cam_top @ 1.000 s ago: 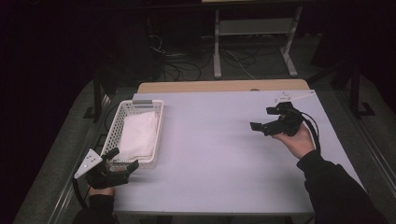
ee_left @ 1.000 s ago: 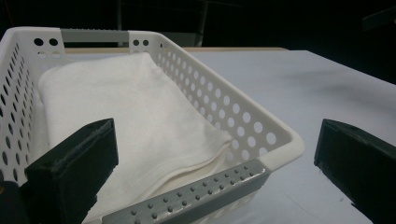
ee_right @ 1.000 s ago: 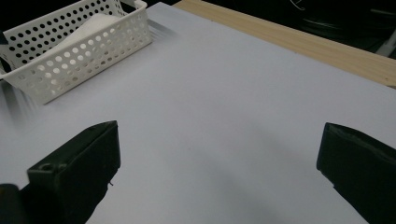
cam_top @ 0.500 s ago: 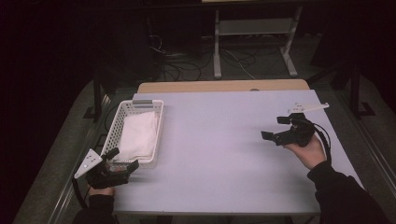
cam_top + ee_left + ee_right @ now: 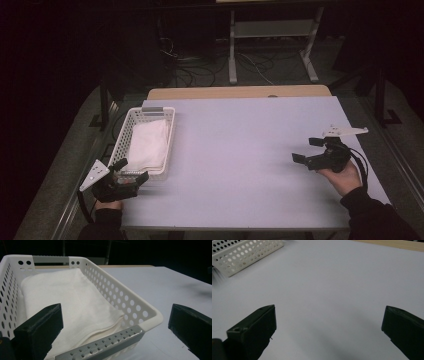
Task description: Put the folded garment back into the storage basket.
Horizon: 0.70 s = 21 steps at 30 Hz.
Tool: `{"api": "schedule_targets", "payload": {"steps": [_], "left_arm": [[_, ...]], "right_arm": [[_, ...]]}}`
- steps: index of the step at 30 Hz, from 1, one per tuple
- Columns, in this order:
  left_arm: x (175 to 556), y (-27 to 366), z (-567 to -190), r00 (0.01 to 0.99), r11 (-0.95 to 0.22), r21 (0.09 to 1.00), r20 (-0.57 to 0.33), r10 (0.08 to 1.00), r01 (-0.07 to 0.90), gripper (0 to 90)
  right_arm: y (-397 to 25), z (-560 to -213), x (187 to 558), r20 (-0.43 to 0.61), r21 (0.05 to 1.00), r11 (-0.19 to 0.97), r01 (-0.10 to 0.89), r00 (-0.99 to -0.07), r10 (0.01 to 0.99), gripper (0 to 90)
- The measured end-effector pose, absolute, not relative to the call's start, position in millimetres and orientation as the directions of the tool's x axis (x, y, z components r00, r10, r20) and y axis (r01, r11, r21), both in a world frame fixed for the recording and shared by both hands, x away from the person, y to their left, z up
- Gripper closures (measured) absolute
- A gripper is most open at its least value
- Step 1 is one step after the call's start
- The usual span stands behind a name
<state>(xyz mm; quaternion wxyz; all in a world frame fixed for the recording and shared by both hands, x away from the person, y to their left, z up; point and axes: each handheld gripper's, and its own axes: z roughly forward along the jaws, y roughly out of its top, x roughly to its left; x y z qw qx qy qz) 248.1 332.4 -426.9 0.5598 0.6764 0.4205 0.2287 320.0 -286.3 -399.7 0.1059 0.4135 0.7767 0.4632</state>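
- Your left hand-held gripper (image 5: pixel 129 176) sits at the near end of the basket (image 5: pixel 167 132), jaws spread and holding nothing; this looks like the approach to the folded white cloth (image 5: pixel 147 141) lying inside the basket.
- Next, reach over the basket's grey rim and pinch the cloth's near edge.
- Your right hand-held gripper (image 5: pixel 306 151) hovers over the desk (image 5: pixel 240 150) well apart from the basket, jaws spread.
- Count: one basket, one cloth, two grippers.

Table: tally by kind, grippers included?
Basket, white perforated plastic, grey handles: 1
Folded white cloth lying inside it: 1
Grippers, both with jaws open and empty: 2, the left gripper at the basket's near end, the right gripper above bare table
Total: 4
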Motion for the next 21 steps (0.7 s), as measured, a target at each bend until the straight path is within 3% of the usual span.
{"api": "schedule_targets", "payload": {"steps": [21], "left_arm": [[248.2,331.6,-425.7,0.549,-0.022,0.952,-0.158,0.821,0.306,0.0]], "right_arm": [[-312.7,-423.4,280.0,0.198,0.82,0.216,0.53,-0.617,0.762,0.0]]}}
